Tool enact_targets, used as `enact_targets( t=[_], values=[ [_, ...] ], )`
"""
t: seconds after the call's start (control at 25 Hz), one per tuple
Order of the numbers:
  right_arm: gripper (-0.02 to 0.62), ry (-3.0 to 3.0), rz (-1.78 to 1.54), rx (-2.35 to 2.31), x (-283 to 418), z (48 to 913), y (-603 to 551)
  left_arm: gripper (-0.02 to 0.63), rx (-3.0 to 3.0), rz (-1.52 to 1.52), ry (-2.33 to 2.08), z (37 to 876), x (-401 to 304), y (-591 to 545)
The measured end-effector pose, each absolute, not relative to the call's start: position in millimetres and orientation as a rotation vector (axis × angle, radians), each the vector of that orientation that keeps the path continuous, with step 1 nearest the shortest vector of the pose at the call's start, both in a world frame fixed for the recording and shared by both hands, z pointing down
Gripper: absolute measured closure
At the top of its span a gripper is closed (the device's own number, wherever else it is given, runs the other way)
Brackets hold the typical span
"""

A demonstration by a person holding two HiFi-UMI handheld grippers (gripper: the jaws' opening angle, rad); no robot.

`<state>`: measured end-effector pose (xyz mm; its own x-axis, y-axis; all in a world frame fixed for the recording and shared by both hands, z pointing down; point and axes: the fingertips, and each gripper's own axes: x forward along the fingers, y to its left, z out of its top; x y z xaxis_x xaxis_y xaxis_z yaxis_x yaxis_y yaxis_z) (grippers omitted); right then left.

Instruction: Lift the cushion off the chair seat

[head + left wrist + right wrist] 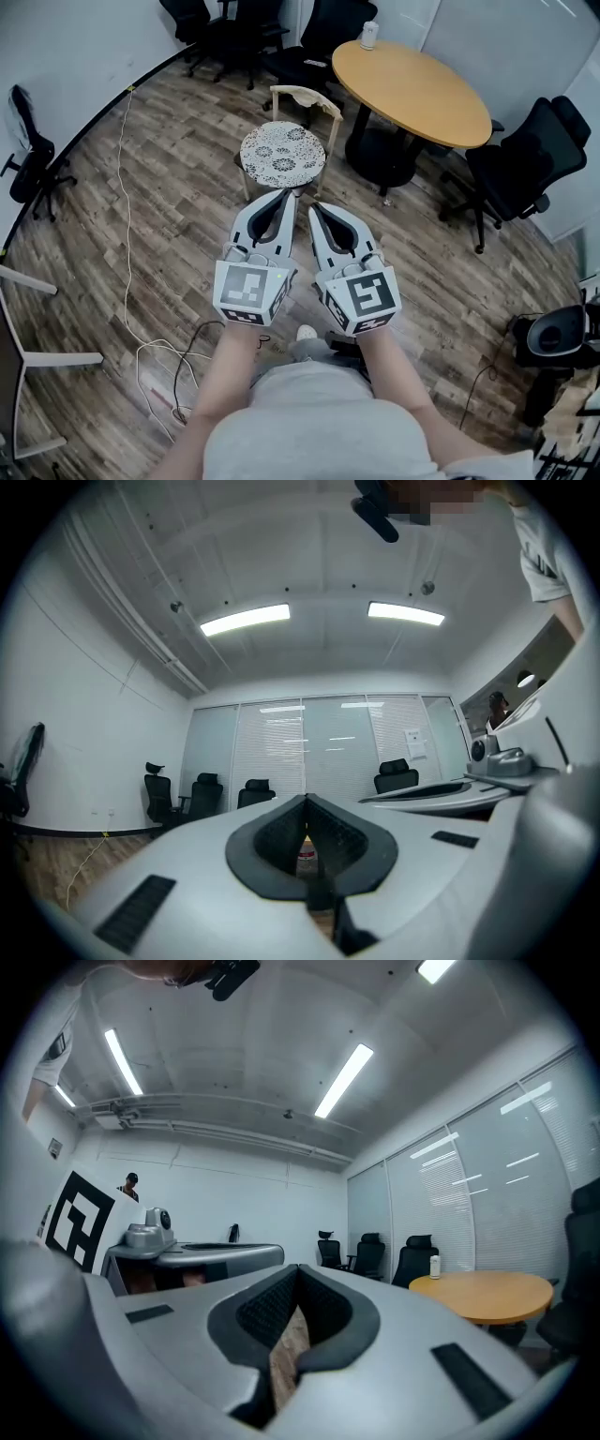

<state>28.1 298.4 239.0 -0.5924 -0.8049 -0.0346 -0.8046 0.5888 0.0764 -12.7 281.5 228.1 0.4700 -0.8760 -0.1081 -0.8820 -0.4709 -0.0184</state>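
Jaws of left gripper (pixel 285 193) and right gripper (pixel 314 206) pressed together, empty, apart from the cushion (pixel 282 157).

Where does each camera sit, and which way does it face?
Head view: on the person's head, facing steeply down at the patterned cushion; shows forearms, left gripper, right gripper.
Left gripper view: on the left gripper, facing level at a glass wall; right gripper at right.
Right gripper view: on the right gripper, facing the round table; left gripper at left.
Shared: the round table, in head and right gripper views.
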Motion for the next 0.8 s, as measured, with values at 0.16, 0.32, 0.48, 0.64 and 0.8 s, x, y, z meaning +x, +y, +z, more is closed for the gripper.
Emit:
enact_targets(
  t=[0.16,0.32,0.48,0.64,0.8],
  values=[
    [0.570,-2.801,-0.107,1.385,44.8,243.7,271.0,0.604,-2.631,0.122,1.607,234.8,3.3,256.4],
    [0.571,-2.820,-0.079,1.360,57.4,248.4,250.5,0.604,-2.627,0.104,1.628,242.4,12.6,237.7],
    [0.570,-2.825,-0.064,1.358,64.1,253.3,231.3,0.604,-2.636,0.091,1.640,249.5,17.0,218.1],
    [0.570,-2.829,-0.038,1.357,64.6,259.0,212.2,0.604,-2.645,0.082,1.629,253.1,19.9,197.9],
    [0.569,-2.827,-0.026,1.359,62.5,262.5,185.7,0.604,-2.657,0.077,1.616,256.5,19.3,169.7]
  ],
)
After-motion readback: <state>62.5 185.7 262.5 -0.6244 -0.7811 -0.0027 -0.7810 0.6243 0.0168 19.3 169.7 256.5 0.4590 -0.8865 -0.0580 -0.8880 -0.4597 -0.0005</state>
